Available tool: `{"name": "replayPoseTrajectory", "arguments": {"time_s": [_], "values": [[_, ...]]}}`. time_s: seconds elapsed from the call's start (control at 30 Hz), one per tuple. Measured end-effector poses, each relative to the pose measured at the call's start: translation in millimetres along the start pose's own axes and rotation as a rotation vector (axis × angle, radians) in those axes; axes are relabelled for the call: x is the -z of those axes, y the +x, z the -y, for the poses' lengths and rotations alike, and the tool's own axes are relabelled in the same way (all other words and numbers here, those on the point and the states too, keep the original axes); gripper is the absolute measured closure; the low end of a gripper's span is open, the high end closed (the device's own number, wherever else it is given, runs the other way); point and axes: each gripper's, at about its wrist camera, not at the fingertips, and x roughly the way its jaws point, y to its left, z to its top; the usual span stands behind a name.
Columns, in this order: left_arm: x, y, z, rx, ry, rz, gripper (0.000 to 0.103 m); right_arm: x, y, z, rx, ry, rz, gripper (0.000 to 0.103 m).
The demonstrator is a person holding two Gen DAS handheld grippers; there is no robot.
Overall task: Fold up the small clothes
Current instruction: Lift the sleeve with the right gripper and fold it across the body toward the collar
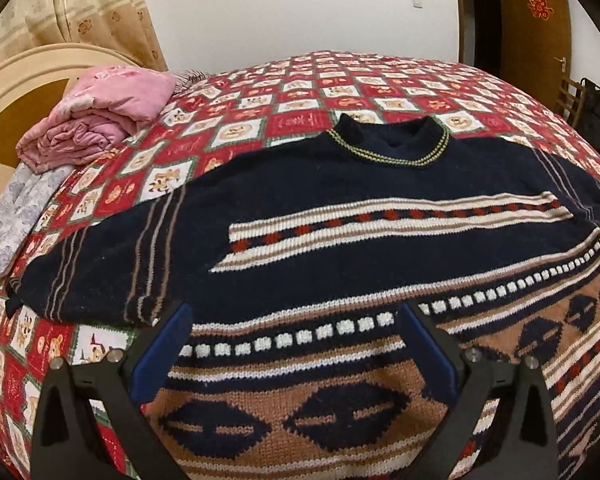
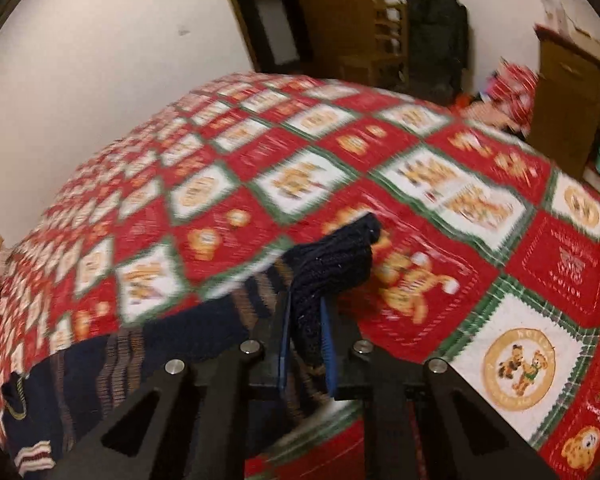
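Note:
A dark navy knitted sweater (image 1: 340,216) with white, red and tan stripes lies spread flat on the bed, collar away from me. My left gripper (image 1: 296,312) is open and empty, hovering over the sweater's lower patterned part, its blue pads (image 1: 160,352) wide apart. In the right wrist view, my right gripper (image 2: 306,300) is shut on the navy cuff of the sweater's sleeve (image 2: 332,264), which sticks out between the blue pads. The sleeve trails down left (image 2: 120,360) over the bedspread. The right wrist view is blurred by motion.
The bed has a red, white and green bear-patterned bedspread (image 1: 260,96). A folded pink quilt (image 1: 100,116) and a grey blanket (image 1: 16,216) lie at the headboard side on the left. A wooden door (image 1: 536,20), chair and dark bag stand beyond the bed.

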Motion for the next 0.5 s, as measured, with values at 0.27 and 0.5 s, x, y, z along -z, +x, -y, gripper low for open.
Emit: {"name": "replayPoseTrajectory", "arguments": {"time_s": [0.27,0.5], "values": [[5.3,-13.4,-5.9,0.065,-0.022,0.027,0.0,23.8,-61.0,-118.3,-0.145,-0.259,0.066,0.089],[8.0,-22.5,-18.0,0.093,-0.033,0.045,0.0,84.7,-100.3,-234.1,-0.287,-0.499,0.047,0.089]]}}
